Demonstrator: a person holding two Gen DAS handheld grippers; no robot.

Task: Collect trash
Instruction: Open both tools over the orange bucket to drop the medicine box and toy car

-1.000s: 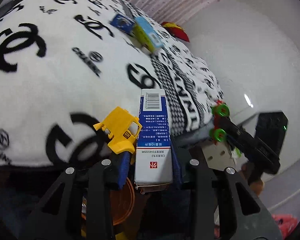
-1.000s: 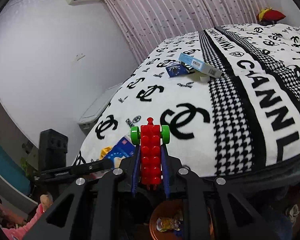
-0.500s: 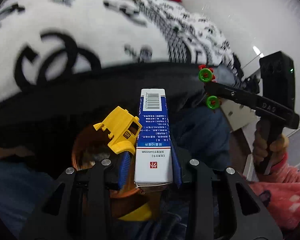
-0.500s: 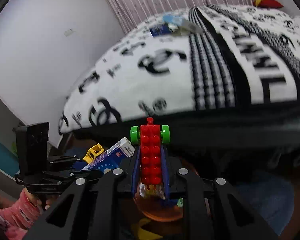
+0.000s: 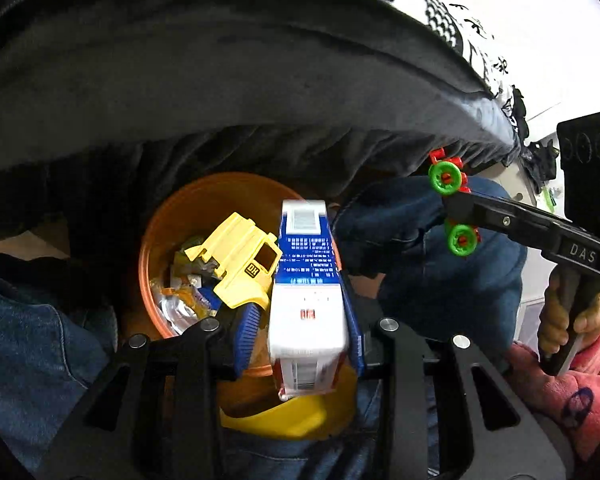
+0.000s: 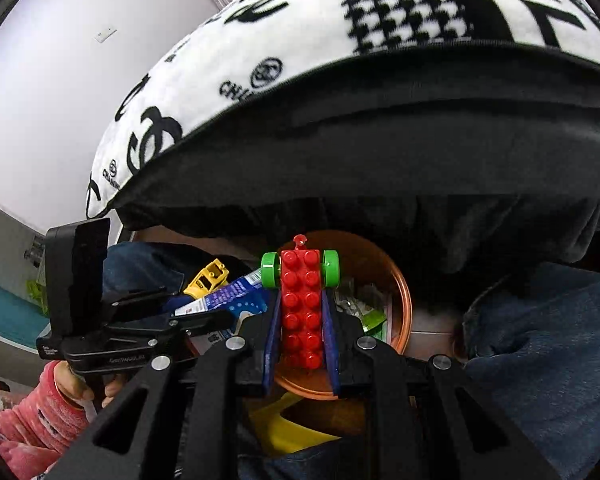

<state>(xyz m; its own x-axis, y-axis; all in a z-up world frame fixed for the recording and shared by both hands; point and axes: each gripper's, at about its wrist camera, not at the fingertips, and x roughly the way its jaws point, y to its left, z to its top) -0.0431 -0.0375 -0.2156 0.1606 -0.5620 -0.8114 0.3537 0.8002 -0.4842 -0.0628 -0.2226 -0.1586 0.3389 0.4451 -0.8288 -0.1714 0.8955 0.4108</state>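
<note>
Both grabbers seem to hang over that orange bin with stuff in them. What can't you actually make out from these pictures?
- Round orange plastic bin: its base and deeper trash, hidden in both wrist views by the held items and gripper frames.
- Small print on the white-and-blue cardboard carton in the left gripper: too small, left wrist view.
- Underside of the red toy-brick car with green wheels in the right gripper: faces away.
- Yellow plastic shape below the bin: cut off by gripper frames.
</note>
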